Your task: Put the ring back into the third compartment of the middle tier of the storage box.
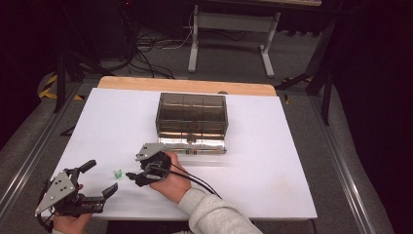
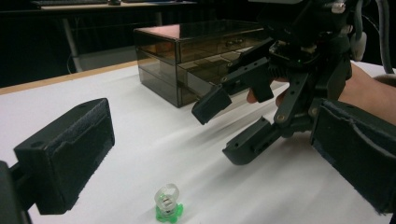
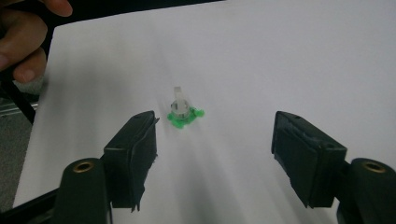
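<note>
A small piece with a clear ring top and a green base (image 1: 117,173) stands on the white table (image 1: 253,161) near its front left. My right gripper (image 1: 132,178) lies just to the right of it, pointing at it, jaws open and empty. In the right gripper view the green-based piece (image 3: 183,112) stands a little ahead of the open right gripper (image 3: 214,137), nearer the left jaw. My left gripper (image 1: 100,178) rests open at the front left corner. From the left gripper view (image 2: 205,156), the piece (image 2: 167,205) sits low between the jaws, with the right gripper (image 2: 229,126) beyond it.
A smoky transparent drawer box (image 1: 191,119) stands at the table's middle, behind the right hand (image 1: 173,187). The table's front edge runs just below both grippers. Fingers of the person's left hand (image 3: 23,42) show at the corner of the right gripper view.
</note>
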A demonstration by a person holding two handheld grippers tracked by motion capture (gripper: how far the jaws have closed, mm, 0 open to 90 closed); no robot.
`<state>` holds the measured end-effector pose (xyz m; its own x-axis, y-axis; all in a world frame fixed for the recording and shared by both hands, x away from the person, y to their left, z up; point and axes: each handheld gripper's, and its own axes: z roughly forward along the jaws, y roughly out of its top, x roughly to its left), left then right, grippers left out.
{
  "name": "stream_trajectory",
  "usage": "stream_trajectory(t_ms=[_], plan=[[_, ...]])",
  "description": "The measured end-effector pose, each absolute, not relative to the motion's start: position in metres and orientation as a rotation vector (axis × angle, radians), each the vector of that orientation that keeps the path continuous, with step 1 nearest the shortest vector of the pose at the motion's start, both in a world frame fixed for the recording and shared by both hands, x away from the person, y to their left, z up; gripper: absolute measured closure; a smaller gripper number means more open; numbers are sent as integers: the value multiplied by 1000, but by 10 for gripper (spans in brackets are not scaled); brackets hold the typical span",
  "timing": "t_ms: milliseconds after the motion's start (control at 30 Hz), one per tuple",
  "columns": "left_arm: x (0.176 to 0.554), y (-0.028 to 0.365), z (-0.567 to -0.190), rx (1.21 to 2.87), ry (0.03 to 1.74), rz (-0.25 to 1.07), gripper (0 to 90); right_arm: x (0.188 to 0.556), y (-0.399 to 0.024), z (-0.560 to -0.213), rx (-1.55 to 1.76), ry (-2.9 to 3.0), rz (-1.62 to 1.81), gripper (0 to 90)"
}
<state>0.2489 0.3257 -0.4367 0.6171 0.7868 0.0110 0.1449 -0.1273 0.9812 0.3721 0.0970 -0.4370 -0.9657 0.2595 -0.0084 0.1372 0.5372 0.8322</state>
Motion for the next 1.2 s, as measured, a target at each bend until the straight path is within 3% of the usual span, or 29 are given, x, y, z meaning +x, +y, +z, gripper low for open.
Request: stream_trajectory(t_ms=[1200], plan=[[249,327,-436,1639,777,664,8,368,132,-455,337,2683,1356,324]])
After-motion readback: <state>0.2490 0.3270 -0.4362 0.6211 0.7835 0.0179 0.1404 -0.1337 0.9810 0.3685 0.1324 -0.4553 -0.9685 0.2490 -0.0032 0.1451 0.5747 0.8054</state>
